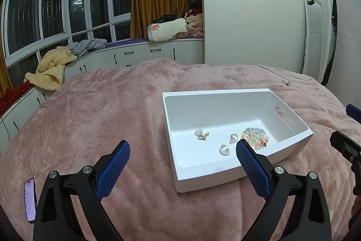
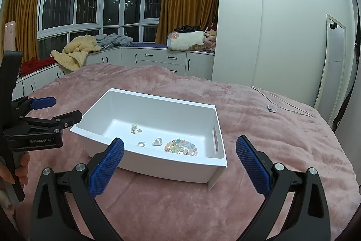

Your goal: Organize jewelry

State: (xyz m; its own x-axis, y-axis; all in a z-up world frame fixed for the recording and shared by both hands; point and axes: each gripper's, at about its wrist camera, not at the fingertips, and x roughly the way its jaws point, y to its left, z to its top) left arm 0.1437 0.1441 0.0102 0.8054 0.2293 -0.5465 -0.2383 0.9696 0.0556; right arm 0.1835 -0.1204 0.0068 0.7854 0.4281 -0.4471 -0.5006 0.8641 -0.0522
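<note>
Jewelry (image 2: 181, 146) sits in white bin (image 1: 194, 182), long axis seemingly crosswise to gaping tongs (image 2: 180, 164).

A white bin (image 1: 225, 164) (image 2: 158, 171), rectangular and open-topped, sits upright on a pink blanket, with a slot handle cut in one short wall. All the jewelry lies on its floor. A coiled bracelet (image 1: 255, 138) (image 2: 181, 147) of pastel, multicoloured beads lies flat at the end nearest the slot. Just beside it are two clear, rounded stones (image 1: 225, 149) (image 2: 156, 141) (they may be glassy earrings; too small to tell), near each other but apart. Farther toward the middle of the floor lies a small cluster (image 1: 201, 133) (image 2: 135, 128) of pale, gold-toned pieces, apart from the rest.
</note>
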